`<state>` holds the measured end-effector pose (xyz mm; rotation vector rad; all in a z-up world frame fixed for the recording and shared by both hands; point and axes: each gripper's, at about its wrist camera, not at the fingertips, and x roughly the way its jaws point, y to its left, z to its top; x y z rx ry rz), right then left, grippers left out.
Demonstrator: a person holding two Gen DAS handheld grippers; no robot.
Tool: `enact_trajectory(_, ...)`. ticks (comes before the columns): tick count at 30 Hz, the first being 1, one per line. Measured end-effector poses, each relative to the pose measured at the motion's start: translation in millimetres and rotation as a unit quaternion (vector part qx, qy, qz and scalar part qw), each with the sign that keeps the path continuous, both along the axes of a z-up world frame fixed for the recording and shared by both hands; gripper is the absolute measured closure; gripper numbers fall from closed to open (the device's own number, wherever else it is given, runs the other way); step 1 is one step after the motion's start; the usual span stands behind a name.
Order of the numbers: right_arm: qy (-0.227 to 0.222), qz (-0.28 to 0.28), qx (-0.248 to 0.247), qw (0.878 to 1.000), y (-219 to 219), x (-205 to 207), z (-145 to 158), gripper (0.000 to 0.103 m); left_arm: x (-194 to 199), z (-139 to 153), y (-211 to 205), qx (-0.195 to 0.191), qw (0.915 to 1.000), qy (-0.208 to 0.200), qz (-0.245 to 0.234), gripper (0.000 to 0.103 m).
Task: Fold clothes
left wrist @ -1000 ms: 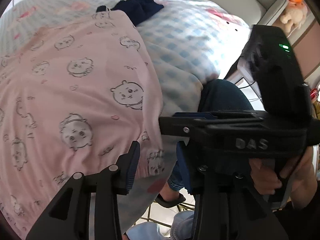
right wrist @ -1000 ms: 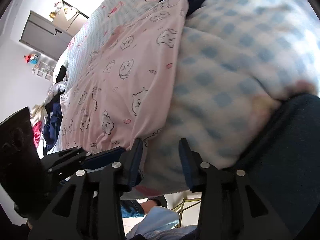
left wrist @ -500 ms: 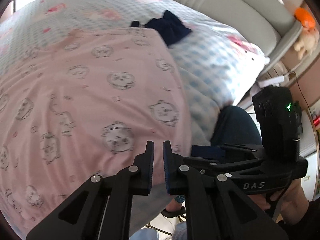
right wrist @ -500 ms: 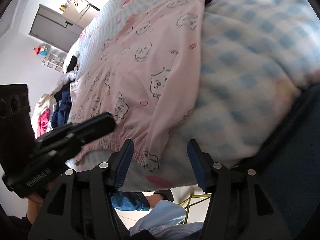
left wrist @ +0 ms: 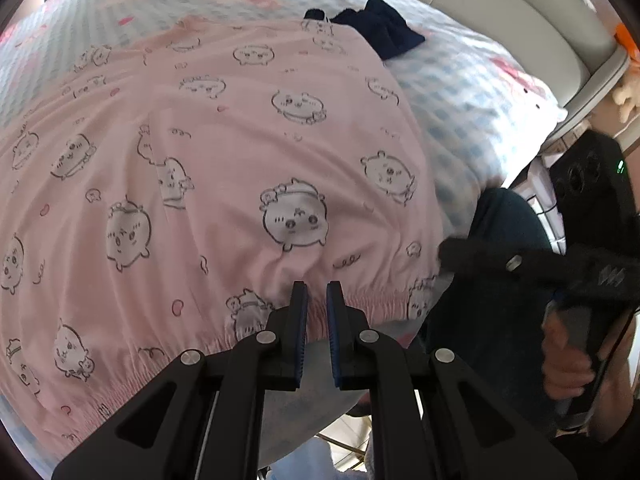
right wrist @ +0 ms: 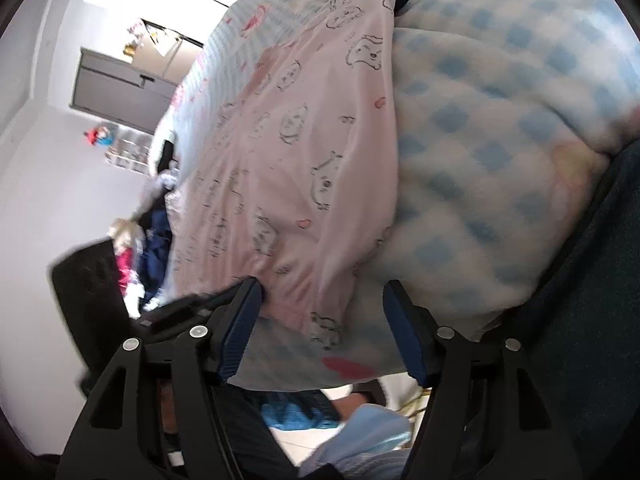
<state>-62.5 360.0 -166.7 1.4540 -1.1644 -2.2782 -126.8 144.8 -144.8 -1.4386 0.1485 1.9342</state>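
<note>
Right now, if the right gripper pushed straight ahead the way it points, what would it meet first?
Most likely the gathered hem of the pink garment, which lies between the opening jaws of the right gripper. The checked blue bedding sits just beyond and to the right; depth is hard to judge.

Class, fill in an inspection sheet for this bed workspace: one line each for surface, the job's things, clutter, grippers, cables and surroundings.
Surface: bed with blue checked cover.
Job's things: pink cartoon-print garment spread flat, elastic hem at the near edge.
Clutter: dark navy cloth beyond the garment; clothes heap at the bed's far end.
Grippers: left gripper shut on the hem; right gripper jaws opening, the garment's corner between them, pads not pressing.
Cables: nothing seen.
Surroundings: grey headboard, plush toy, grey cabinet.
</note>
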Motion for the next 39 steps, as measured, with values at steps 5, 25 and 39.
enact_trajectory(5, -0.008, 0.0, 0.014, 1.0, -7.4, -10.8, -0.4, 0.034, -1.0, -4.2, 0.9, -0.003, 1.0, -0.007, 0.001, 0.09)
enact_trajectory(25, 0.048, 0.092, 0.137, 0.985, -58.0, -33.2, 29.9, 0.093, 20.7, 27.4, 8.2, 0.089, 0.9934, 0.01, -0.071, 0.057)
enact_trajectory(39, 0.039, 0.086, 0.097, 0.991, -48.1, -52.0, 22.9, 0.089, -0.9, 11.7, 39.1, 0.061, 0.9964, -0.001, -0.059, 0.087)
